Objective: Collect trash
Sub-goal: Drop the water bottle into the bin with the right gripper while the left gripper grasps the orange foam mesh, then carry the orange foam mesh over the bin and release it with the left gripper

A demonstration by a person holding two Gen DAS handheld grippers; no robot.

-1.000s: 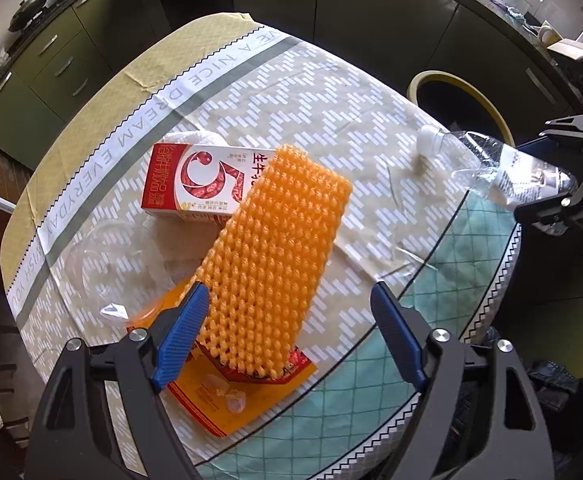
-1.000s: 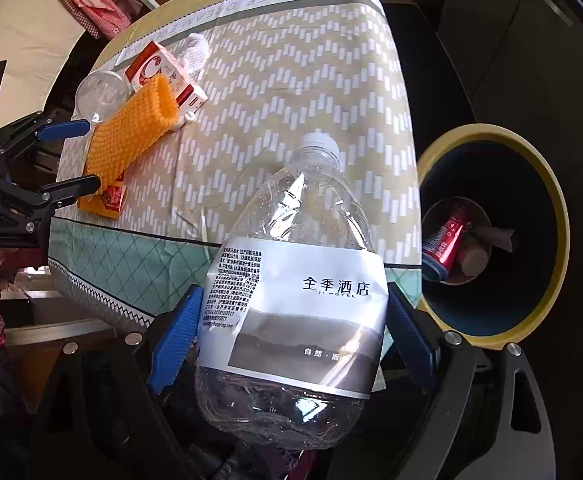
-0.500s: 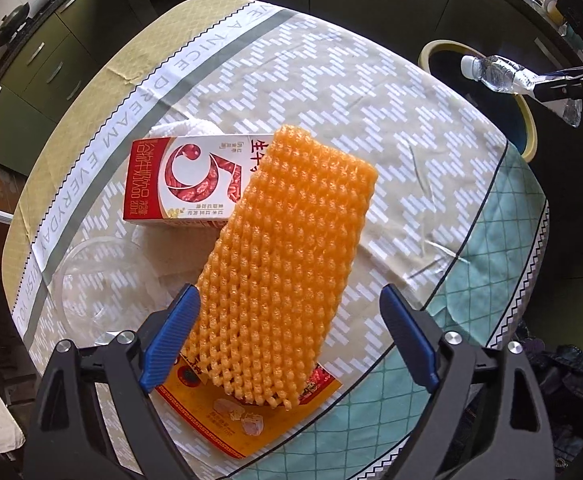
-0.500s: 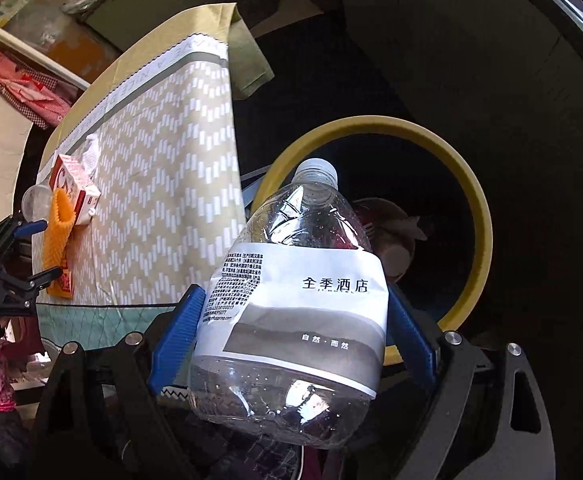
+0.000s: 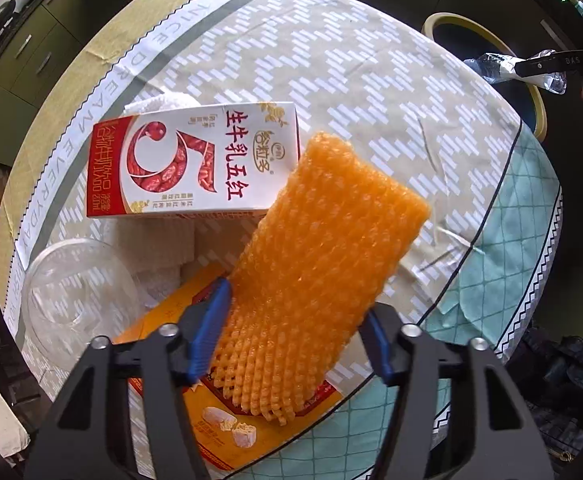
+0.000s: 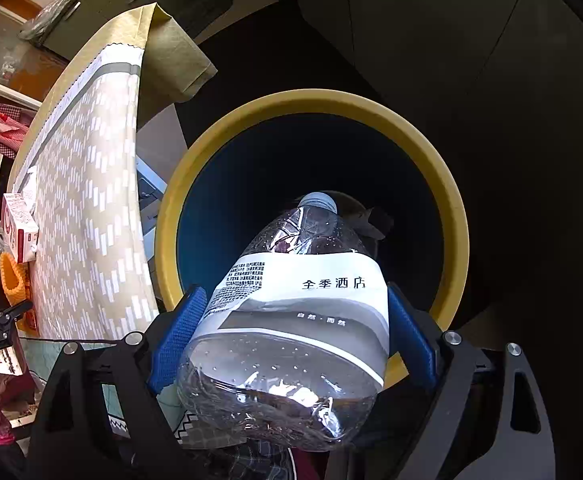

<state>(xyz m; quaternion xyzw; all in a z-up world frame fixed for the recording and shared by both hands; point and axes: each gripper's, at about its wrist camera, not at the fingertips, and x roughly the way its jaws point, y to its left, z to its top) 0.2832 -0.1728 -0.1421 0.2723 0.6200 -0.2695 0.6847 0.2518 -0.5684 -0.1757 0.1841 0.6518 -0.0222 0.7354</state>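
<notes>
Left wrist view, grip: my left gripper (image 5: pixel 295 324) has just been closing its blue jaws on the orange foam net sleeve (image 5: pixel 319 264); both pads now touch its sides, so I count it as gripped.
Left wrist view, surroundings: the red-and-white milk carton (image 5: pixel 191 160) lies at 11 o'clock from the sleeve; the orange flat snack box (image 5: pixel 247 428) lies under it at 6 o'clock; the clear plastic cup (image 5: pixel 79 300) sits at 9 o'clock; all rest on the round patterned tablecloth (image 5: pixel 371 72).
Right wrist view, grip: my right gripper (image 6: pixel 291 340) clamps the clear plastic water bottle with a white label (image 6: pixel 299 312), cap pointing to 12 o'clock.
Right wrist view, target: the yellow-rimmed blue bin (image 6: pixel 431 152) gapes beyond the bottle, off the table edge.
Step in hand: bottle poised over the bin; sleeve pickup under way.
Next move: I judge the right jaws should spread to drop the bottle in, then the left lifts the sleeve clear and carries it to the bin.
</notes>
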